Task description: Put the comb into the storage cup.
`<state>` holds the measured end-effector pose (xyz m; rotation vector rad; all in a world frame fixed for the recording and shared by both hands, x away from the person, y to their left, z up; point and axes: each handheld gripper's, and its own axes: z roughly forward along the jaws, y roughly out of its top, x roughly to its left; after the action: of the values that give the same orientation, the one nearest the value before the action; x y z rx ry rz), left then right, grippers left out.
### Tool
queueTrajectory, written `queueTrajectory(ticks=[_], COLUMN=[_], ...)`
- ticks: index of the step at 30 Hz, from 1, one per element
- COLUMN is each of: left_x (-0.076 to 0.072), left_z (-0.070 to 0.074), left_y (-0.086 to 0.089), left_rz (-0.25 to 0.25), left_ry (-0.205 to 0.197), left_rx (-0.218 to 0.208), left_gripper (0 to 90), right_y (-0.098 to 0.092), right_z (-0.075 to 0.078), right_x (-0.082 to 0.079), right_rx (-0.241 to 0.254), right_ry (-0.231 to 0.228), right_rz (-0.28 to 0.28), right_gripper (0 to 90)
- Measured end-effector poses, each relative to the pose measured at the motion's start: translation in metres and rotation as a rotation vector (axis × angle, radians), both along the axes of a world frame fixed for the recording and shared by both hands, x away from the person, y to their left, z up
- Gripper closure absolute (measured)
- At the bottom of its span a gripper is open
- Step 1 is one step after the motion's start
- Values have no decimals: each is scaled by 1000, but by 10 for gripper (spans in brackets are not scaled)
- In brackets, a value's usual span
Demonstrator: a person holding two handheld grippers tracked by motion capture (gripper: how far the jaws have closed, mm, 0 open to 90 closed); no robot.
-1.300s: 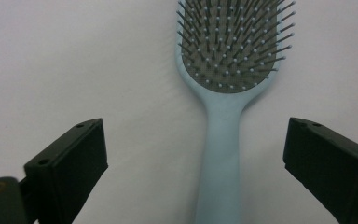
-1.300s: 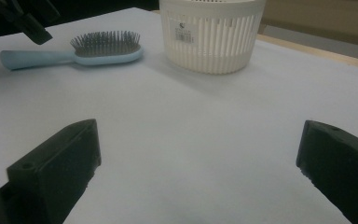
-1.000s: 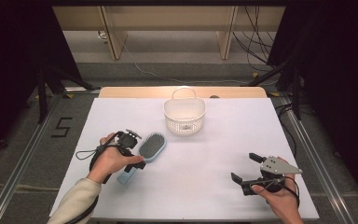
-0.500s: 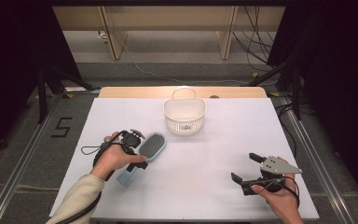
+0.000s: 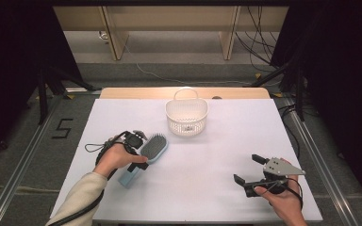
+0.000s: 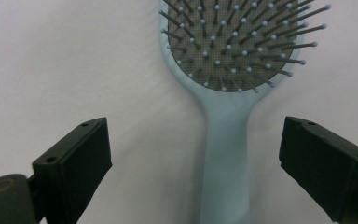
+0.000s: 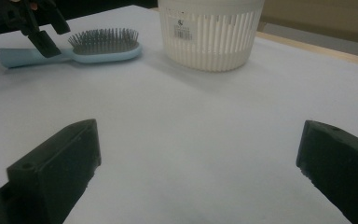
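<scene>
A light blue hairbrush (image 5: 153, 148) lies bristles up on the white table, its handle pointing toward the front edge. My left gripper (image 5: 135, 160) hangs over that handle, and in the left gripper view the handle (image 6: 226, 135) runs up between the two jaws. The jaws of my left gripper (image 6: 198, 137) have just been closing a little, but they stand apart from the handle on both sides. My right gripper (image 5: 248, 168) rests open at the front right, with nothing between the jaws of the gripper (image 7: 200, 149). From there the brush (image 7: 102, 46) is far off to the left.
A white slatted basket (image 5: 186, 117) with an upright handle stands at the middle back of the table (image 5: 217, 150); the right gripper view has the basket (image 7: 209, 42) straight ahead. A wooden strip runs along the far edge. Dark stands and cables flank the table.
My left hand has edged slightly toward the brush. The right hand and the basket have kept still.
</scene>
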<state>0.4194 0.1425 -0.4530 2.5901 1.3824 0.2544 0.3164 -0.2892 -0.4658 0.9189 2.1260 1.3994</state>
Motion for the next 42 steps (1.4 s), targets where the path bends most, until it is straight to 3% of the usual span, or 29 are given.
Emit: queueTrajectory(ticks=[27,42], left_x=[5,8], left_z=[-6,-8], left_y=[-9,-10], left_rz=[-35,-49], left_ry=[64,81], left_rx=[26,28], left_gripper=[211,338], right_y=[-1,-1], right_z=[0,0], right_x=[0,0], right_rx=[-2,1], right_ry=[1,-1], right_rz=[-1,-2], right_gripper=[3,3])
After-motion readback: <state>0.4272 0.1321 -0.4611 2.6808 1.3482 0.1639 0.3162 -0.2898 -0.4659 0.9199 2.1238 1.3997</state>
